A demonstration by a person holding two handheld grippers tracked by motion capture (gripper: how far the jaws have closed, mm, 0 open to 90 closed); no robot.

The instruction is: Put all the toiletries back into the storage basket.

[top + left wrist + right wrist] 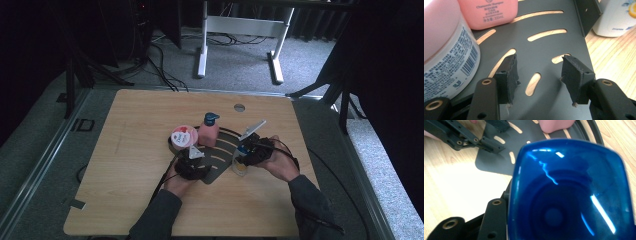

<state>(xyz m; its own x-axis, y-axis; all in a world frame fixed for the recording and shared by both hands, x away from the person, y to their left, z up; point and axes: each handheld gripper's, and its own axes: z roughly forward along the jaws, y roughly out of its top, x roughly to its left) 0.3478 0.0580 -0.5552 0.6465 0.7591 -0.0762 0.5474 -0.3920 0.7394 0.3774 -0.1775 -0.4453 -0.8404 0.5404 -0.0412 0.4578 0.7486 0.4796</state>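
left gripper (pixel 537 75): jaws apart, nothing between, over dark slotted rack (pixel 544 22) | right gripper (pixel 250 152): apparently clamped on blue-capped bottle (pixel 571 192), at the rack's right edge on worktop (pixel 135 145) | rack holds pink shampoo bottle (pixel 209 131), pink-lidded jar (pixel 183 137)

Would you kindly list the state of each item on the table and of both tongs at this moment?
Pink pump-top shampoo bottle: upright on the rack, pump on.
White tub with pink lid: upright, lid on, at the rack's left edge.
Black slotted metal rack: flat on the table.
Blue-capped bottle: upright, cap on, gripped.
Left tongs: open over the rack, nothing between.
Right tongs: closed around the blue-capped bottle.
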